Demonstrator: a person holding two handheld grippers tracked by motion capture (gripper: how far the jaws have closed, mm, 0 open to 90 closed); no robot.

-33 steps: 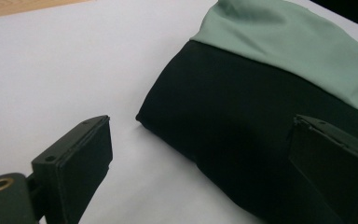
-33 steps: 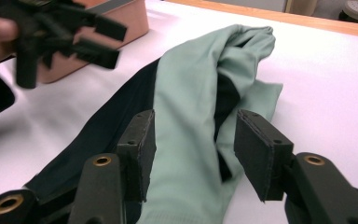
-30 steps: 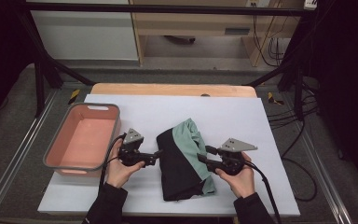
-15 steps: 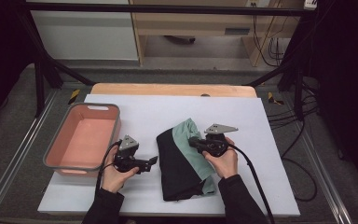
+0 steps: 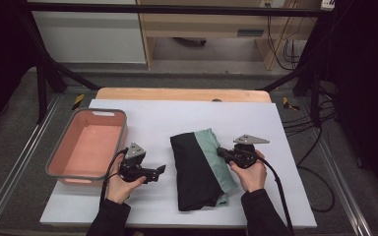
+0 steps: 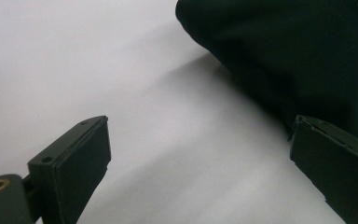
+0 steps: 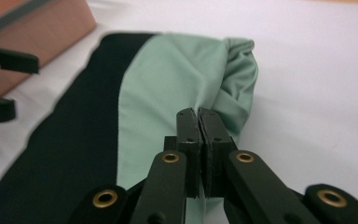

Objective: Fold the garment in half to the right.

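Note:
A folded garment [image 5: 197,172], black with a mint-green band, lies flat on the white tabletop [image 5: 187,118]. My right gripper [image 5: 220,151] is at its right edge, jaws pressed together. In the right gripper view the right gripper [image 7: 198,112] has its tips low over the green cloth [image 7: 168,74], which creases toward them; I see no fabric between the pads. My left gripper [image 5: 161,169] rests on the table just left of the garment, open. In the left gripper view the left gripper [image 6: 200,135] has only bare table between its jaws, with the black cloth [image 6: 284,56] just beyond the right jaw.
A pink tub [image 5: 54,162] with a grey rim stands at the table's left, close behind the left hand; its corner [image 7: 51,23] shows in the right gripper view. A wooden board [image 5: 182,93] runs along the far edge. Cables trail from both grippers.
The right gripper went in over the garment, then drew back to its right edge. The left gripper pulled away leftward. The garment's raised bunch now lies flatter.

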